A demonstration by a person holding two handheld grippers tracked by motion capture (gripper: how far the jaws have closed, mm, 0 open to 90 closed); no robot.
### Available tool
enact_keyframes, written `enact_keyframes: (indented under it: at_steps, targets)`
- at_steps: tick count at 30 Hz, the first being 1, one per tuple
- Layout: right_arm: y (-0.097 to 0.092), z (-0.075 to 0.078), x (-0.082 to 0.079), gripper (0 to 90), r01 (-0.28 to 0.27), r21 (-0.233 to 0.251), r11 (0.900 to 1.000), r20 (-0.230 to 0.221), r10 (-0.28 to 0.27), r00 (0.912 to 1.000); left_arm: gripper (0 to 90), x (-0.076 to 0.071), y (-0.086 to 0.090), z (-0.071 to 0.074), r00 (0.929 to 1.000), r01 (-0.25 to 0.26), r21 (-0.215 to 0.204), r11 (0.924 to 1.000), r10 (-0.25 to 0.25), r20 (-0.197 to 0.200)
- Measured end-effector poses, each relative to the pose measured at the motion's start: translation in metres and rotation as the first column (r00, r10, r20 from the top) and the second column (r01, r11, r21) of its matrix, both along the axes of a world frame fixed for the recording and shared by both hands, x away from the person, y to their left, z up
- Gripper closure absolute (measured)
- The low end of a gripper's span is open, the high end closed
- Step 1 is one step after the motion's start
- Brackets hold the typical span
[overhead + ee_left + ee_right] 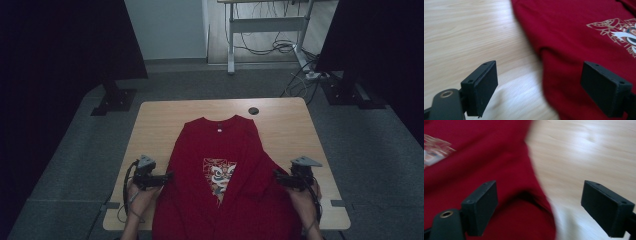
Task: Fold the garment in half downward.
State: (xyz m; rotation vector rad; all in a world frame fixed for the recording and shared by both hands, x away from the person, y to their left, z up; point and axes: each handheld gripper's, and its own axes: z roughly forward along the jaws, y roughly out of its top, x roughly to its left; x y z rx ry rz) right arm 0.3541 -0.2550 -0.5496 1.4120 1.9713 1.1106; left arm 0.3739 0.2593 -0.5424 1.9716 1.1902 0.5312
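Pale wooden table (155,120) carried a red printed cotton T-shirt (225,150), both sides flanked.
Left gripper (167,176) and right gripper (276,176) gaped wide, empty; blurred cloth edges might slip, probably bunching.

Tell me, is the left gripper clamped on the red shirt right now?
No, the left gripper has its fingers spread wide apart, with the edge of the red shirt lying loose between them on the table.
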Motion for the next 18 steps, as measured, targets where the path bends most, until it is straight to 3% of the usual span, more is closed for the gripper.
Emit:
enact_keyframes:
  at_steps: [3, 4, 7, 8, 12, 13, 14, 17, 18]
  targets:
    - [0.007, -0.001, 0.003, 12.7, -0.014, 0.001, 0.9999, -0.005, 0.014, 0.9999, 13.7, 0.000, 0.000, 0.000, 1.0000, 0.000, 0.000, 1.0000, 0.000, 0.000]
    - [0.021, -0.008, 0.011, 11.7, -0.038, -0.040, 0.9985, -0.039, 0.036, 0.9986, 11.9, 0.012, -0.006, -0.014, 0.9993, 0.003, 0.021, 0.9998, -0.003, -0.036]
    - [0.023, -0.012, 0.013, 11.8, -0.040, -0.049, 0.9980, -0.054, 0.037, 0.9979, 9.8, 0.012, -0.006, -0.014, 0.9993, 0.003, 0.021, 0.9998, -0.003, -0.036]
    - [0.024, -0.015, 0.012, 13.4, -0.045, -0.090, 0.9949, -0.087, 0.037, 0.9955, 10.0, 0.008, -0.007, -0.015, 0.9997, 0.005, 0.058, 0.9983, -0.004, -0.023]
    - [0.024, -0.015, 0.009, 13.4, -0.041, -0.091, 0.9950, -0.087, 0.033, 0.9957, 10.1, 0.006, -0.007, -0.015, 0.9998, 0.001, 0.057, 0.9983, 0.000, -0.021]
    - [0.024, -0.015, 0.009, 13.6, -0.041, -0.091, 0.9950, -0.087, 0.033, 0.9957, 10.1, -0.003, -0.006, -0.016, 0.9998, -0.006, 0.056, 0.9984, 0.007, -0.017]
    - [0.023, -0.016, -0.005, 15.0, -0.048, -0.091, 0.9946, -0.083, 0.041, 0.9957, 10.2, -0.007, -0.006, -0.016, 0.9998, -0.006, 0.057, 0.9983, 0.007, -0.016]
    - [0.022, -0.016, -0.010, 15.2, -0.053, -0.092, 0.9944, -0.083, 0.046, 0.9955, 10.2, -0.016, -0.006, -0.016, 0.9998, 0.004, 0.058, 0.9983, -0.003, -0.017]
    - [0.020, -0.017, -0.026, 15.4, -0.067, -0.091, 0.9936, -0.082, 0.060, 0.9948, 10.2, -0.029, -0.005, -0.017, 0.9995, 0.026, 0.058, 0.9980, -0.025, -0.017]
